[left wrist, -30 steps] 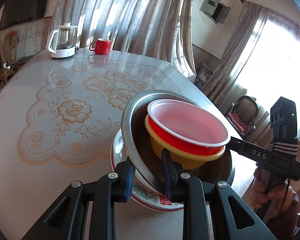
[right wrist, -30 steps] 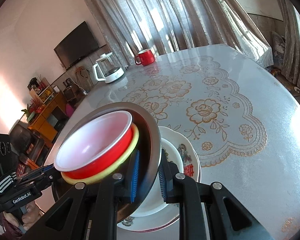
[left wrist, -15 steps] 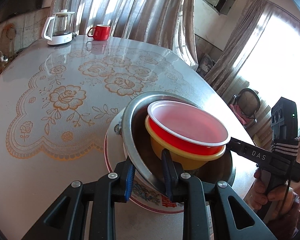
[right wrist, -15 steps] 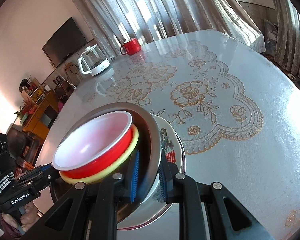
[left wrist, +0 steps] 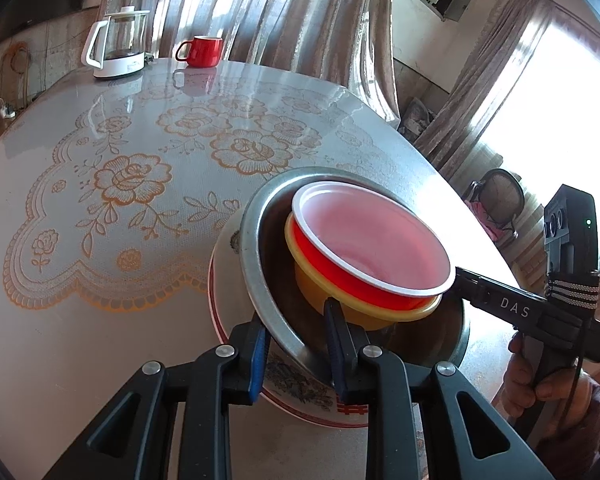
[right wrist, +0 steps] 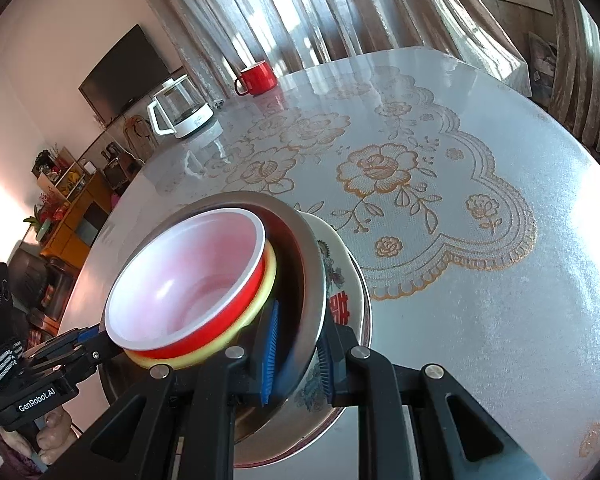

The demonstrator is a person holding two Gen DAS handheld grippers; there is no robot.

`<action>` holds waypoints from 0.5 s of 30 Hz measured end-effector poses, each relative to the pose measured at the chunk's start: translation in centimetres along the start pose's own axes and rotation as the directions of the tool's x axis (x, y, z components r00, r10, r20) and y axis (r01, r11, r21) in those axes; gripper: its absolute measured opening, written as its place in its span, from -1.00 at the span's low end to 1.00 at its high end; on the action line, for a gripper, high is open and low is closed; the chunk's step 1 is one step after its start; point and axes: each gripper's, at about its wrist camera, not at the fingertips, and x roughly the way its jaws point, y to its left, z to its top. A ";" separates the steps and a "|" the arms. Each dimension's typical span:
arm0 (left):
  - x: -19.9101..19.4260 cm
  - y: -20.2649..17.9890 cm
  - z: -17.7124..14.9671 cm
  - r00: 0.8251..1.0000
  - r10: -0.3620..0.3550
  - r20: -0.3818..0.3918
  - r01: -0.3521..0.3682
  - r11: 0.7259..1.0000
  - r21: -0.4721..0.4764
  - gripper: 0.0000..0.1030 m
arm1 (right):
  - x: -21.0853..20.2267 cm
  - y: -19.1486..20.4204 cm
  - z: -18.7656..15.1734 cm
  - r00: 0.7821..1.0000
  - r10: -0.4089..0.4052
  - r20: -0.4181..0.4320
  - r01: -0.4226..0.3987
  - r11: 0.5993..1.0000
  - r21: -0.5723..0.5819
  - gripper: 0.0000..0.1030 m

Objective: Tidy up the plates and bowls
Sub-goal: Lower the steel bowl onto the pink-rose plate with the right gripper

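Note:
A metal bowl [left wrist: 256, 264] [right wrist: 312, 256] holds a yellow bowl [left wrist: 320, 292] [right wrist: 268, 288] with a red bowl [left wrist: 364, 248] [right wrist: 188, 284] nested in it. My left gripper [left wrist: 296, 344] is shut on the metal bowl's near rim. My right gripper [right wrist: 296, 356] is shut on the opposite rim and shows at the right in the left wrist view [left wrist: 464, 280]. The stack sits on or just above a white decorated plate [left wrist: 228, 276] [right wrist: 348, 280]; contact is hidden.
The table [left wrist: 60, 320] [right wrist: 500, 300] has a floral lace cloth [left wrist: 128, 176] [right wrist: 380, 168]. A white kettle [left wrist: 120, 46] [right wrist: 182, 108] and a red mug [left wrist: 202, 50] [right wrist: 258, 76] stand at the far edge. The table edge is near on the right [left wrist: 452, 184].
The bowl stack, held by both grippers, has come down closer over the decorated plate. Both grips are unchanged.

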 end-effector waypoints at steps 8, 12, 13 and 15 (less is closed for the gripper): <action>-0.2 0.0 -0.3 1.000 -0.009 0.001 0.009 1.000 -0.001 -0.46 | 0.0 0.2 -0.1 1.000 -0.026 -0.010 0.026 1.000 -0.015 -0.66; -0.4 0.1 -0.5 1.000 -0.013 0.003 0.013 1.000 -0.010 -0.46 | -0.1 0.3 -0.2 1.000 -0.017 -0.012 0.016 1.000 -0.020 -0.66; -0.3 0.1 -0.4 1.000 -0.011 0.002 0.011 1.000 -0.010 -0.46 | -0.1 0.3 -0.2 1.000 -0.016 -0.011 0.016 1.000 -0.019 -0.66; -0.4 -0.1 -0.4 1.000 -0.002 0.007 0.002 1.000 -0.004 -0.46 | 0.0 0.2 -0.2 1.000 -0.015 -0.011 0.015 1.000 -0.010 -0.64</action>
